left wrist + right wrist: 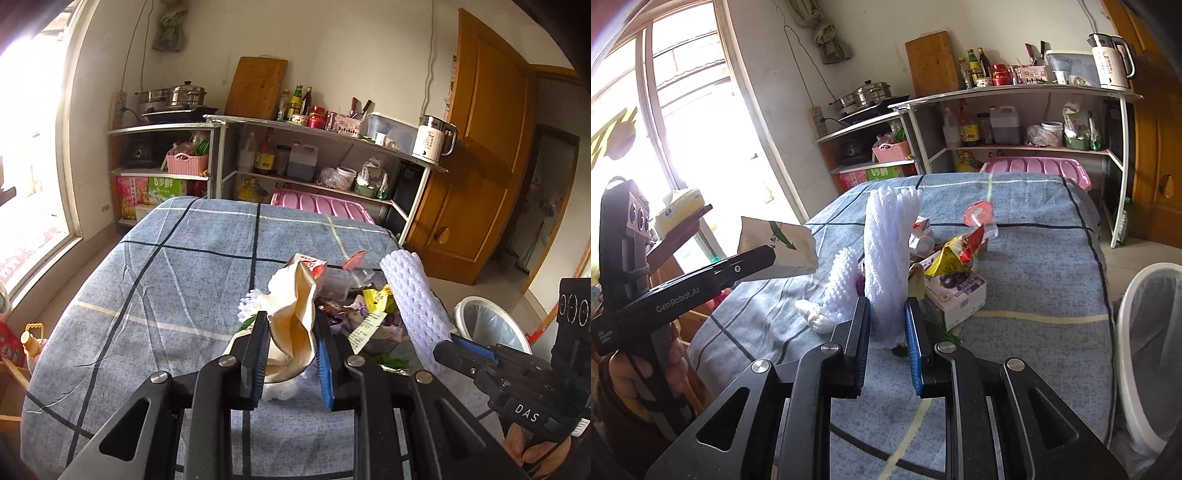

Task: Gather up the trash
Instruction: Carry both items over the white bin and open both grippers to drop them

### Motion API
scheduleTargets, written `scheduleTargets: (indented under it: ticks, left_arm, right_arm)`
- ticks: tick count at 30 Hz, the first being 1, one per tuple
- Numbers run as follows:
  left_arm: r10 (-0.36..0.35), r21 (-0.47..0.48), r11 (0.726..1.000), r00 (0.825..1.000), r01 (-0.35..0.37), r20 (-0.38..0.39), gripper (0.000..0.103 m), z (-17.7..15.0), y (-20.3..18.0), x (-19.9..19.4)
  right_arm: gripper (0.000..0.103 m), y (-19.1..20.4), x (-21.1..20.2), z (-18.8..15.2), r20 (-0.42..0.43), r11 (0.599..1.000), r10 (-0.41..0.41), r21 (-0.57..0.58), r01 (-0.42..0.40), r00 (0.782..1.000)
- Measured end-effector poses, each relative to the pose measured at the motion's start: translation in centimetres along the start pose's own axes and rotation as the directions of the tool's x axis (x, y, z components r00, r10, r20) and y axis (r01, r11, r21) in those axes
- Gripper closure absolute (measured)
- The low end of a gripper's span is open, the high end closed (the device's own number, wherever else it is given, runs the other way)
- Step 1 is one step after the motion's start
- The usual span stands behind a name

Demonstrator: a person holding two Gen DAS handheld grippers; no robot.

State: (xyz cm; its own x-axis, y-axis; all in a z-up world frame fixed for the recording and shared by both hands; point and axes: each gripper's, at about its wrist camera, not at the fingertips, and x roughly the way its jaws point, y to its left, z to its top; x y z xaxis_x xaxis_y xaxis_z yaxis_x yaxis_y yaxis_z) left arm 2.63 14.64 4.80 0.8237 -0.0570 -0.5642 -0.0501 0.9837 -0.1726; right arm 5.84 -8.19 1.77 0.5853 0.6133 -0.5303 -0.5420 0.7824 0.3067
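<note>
My left gripper [291, 317] is shut on a crumpled cream paper bag [299, 291] and holds it above the table. In the right wrist view the same bag [777, 251], printed with a green leaf, hangs from the left gripper [768, 256] at the left. My right gripper [887, 301] is shut on a white foam net sleeve [890, 240], which stands upright between the pads. A pile of trash lies just beyond: a yellow packet [951, 258], a purple box [955, 291], a red lid [977, 214] and a second foam net [842, 284].
The table wears a blue-grey checked cloth [166, 266]. A white bin with a liner [1145, 332] stands on the floor by the table's right side. Kitchen shelves [317, 127] line the far wall, with a wooden door [487, 147] to their right. A person's hand [670, 365] grips the left handle.
</note>
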Motion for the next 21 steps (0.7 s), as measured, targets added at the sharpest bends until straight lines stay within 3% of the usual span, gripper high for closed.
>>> scheduleTargets:
  ticks: [11, 17, 21]
  left_arm:
    - [-0.157, 0.083, 0.984, 0.987, 0.158, -0.019, 0.079, 0.4, -8.0, 1.3]
    - [-0.265, 0.139, 0.952, 0.961, 0.273, -0.074, 0.079, 0.3, -13.7, 3.9]
    - [-0.336, 0.168, 0.921, 0.935, 0.352, -0.116, 0.079, -0.1, -17.6, 5.9]
  right_arm:
    - [0.084, -4.1, -5.6, 0.3, 0.057, 0.986, -0.164, 0.039, 0.162, 0.985]
    - [0.084, -8.0, -8.7, -0.6, 0.061, 0.959, -0.27, 0.104, 0.263, 0.961]
    - [0.084, -11.1, -10.8, -1.5, 0.044, 0.928, -0.349, 0.157, 0.338, 0.936]
